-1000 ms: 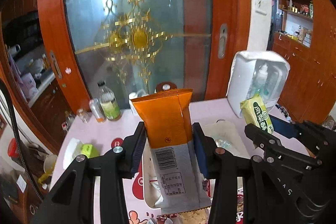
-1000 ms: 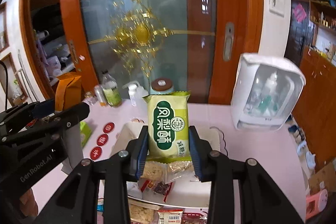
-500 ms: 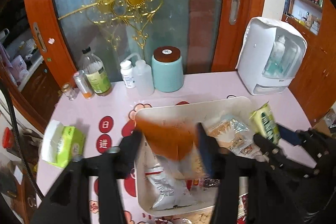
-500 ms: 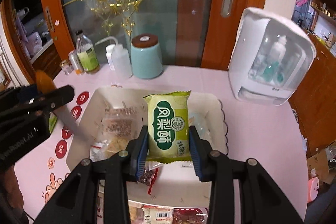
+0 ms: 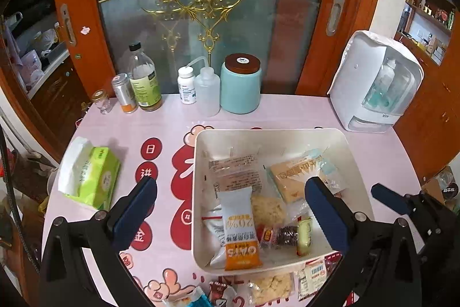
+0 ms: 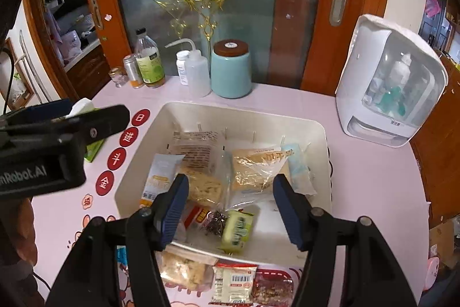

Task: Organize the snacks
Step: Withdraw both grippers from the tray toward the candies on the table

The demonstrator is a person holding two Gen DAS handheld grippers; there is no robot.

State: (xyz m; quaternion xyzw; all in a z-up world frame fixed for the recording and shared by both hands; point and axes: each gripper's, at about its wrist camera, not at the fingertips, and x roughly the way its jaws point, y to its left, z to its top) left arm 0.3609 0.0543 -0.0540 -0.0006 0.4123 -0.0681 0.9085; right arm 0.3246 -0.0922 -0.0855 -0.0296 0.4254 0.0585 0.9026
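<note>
A white tray (image 5: 198, 163) on the pink table holds several snack packs. Among them lies an orange-and-white oats pack (image 5: 240, 232), flat by the tray's front wall. My left gripper (image 5: 230, 187) hovers above it, its jaws opening wide and touching nothing. A small green pack (image 6: 237, 229) lies at the front of the same tray (image 6: 325, 140). Over it my right gripper (image 6: 230, 192) hangs with its jaws opening, the pads clear of the pack. Each gripper shows in the other's view: the right gripper (image 5: 402, 206) at the tray's right, the left gripper (image 6: 86, 120) at its left.
Bottles (image 5: 143, 82), a teal jar (image 5: 241, 85) and a white appliance (image 5: 373, 88) line the table's far edge. A green tissue pack (image 5: 89, 177) lies left of the tray. Loose snack packs (image 6: 234, 281) sit on the table in front of the tray.
Both grippers came down over the tray and opened. The orange pack left the left gripper and the green pack left the right one; both now lie in the tray.
</note>
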